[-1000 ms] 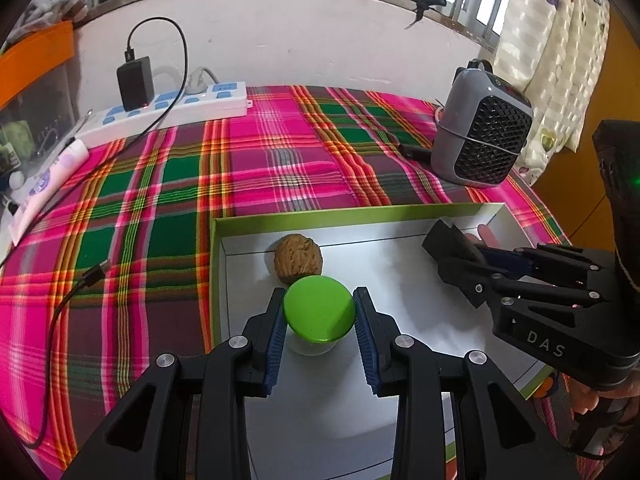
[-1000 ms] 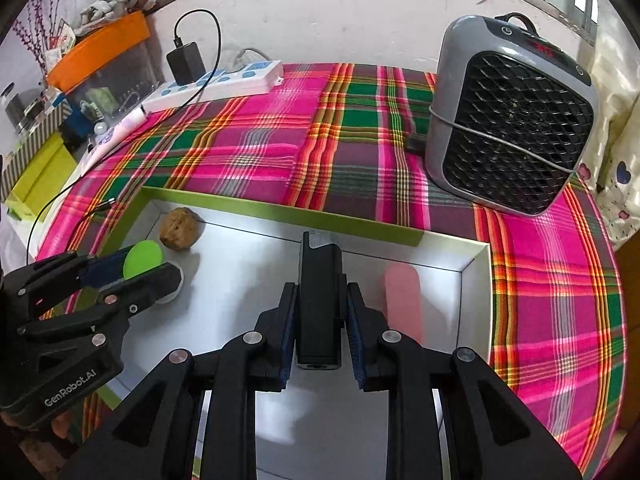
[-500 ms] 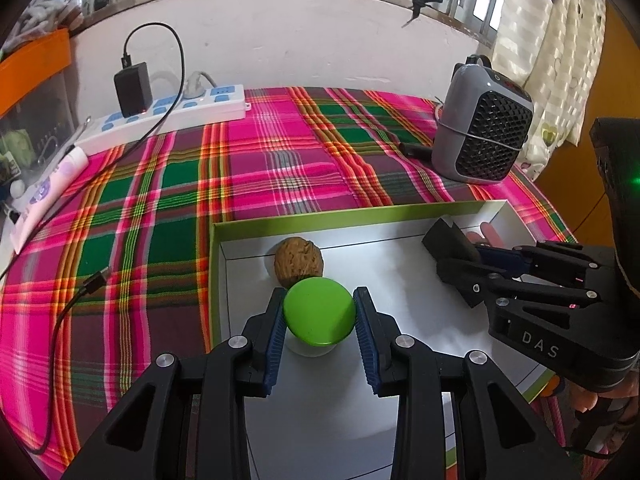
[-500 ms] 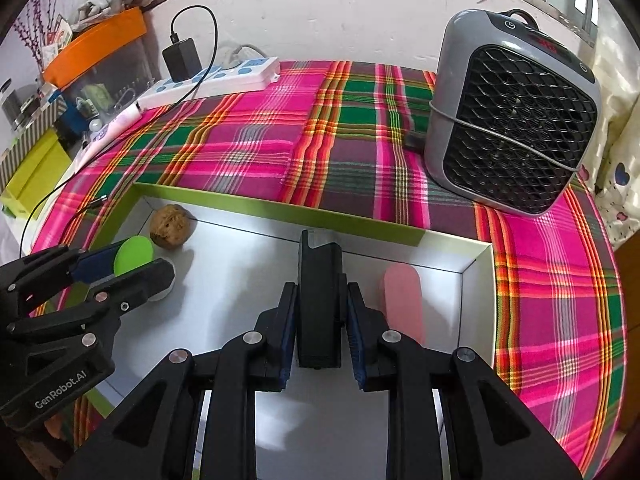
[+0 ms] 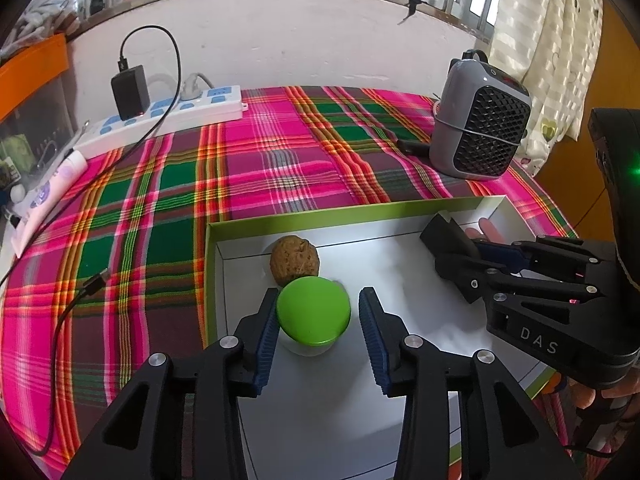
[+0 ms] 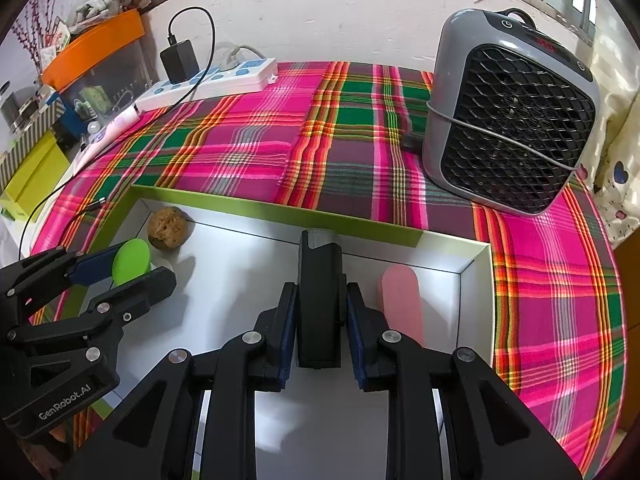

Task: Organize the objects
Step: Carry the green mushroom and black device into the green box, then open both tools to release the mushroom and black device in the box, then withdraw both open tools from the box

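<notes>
Left tongs (image 5: 316, 322) just opened — green-lidded jar (image 5: 313, 311) freed.

home rm, plaid cloth (image 5: 280, 168), curtain (image 5: 552, 60), heater (image 6: 508, 116)

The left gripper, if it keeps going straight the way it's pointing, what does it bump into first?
Probably the green-lidded jar, sitting between the left gripper's just-opened jaws. Right behind it lies the brown walnut, inside the white tray.

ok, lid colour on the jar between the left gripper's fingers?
Bright green lid on a pale, translucent-looking jar; clearest in the left wrist view.
</notes>
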`<state>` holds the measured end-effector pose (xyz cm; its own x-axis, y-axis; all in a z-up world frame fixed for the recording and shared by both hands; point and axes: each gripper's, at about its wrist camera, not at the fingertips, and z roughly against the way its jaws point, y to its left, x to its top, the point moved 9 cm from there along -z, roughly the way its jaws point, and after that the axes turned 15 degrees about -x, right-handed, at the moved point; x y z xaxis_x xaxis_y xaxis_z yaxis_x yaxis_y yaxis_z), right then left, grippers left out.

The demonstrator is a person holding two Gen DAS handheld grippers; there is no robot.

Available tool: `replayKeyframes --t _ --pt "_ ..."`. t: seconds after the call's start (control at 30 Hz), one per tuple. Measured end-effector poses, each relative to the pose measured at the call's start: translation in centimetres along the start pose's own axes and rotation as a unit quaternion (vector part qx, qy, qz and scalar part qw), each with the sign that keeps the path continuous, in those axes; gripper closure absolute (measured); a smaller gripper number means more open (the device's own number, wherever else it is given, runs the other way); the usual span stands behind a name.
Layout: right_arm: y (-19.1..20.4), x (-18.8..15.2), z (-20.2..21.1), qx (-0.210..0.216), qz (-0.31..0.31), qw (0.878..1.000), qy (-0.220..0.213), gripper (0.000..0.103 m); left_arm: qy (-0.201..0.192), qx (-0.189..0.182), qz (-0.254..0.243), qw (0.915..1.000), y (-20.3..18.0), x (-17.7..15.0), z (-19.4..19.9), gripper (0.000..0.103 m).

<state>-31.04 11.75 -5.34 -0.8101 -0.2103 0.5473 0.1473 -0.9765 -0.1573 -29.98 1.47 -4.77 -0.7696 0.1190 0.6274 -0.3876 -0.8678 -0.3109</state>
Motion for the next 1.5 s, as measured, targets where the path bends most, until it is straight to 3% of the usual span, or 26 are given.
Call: replayKeyframes --t 0.17,0.5,1.5 --pt "-0.1 0.0 0.2 0.000 0.001 1.000 -0.005 0.064 0.002 0.002 -0.002 1.0000 0.0 0.0 0.0 0.062" --pt "-0.2 -0.2 0.9 -0.003 -0.003 1.000 -0.013 0.064 -0.002 0.005 0.000 1.0000 -0.3 -0.1 0.5 0.056" --pt "-1.5 -3.1 5.0 -0.006 -0.027 0.999 -0.037 0.063 -0.025 0.006 -0.004 0.9997 -2.9 -2.2 4.7 0.055"
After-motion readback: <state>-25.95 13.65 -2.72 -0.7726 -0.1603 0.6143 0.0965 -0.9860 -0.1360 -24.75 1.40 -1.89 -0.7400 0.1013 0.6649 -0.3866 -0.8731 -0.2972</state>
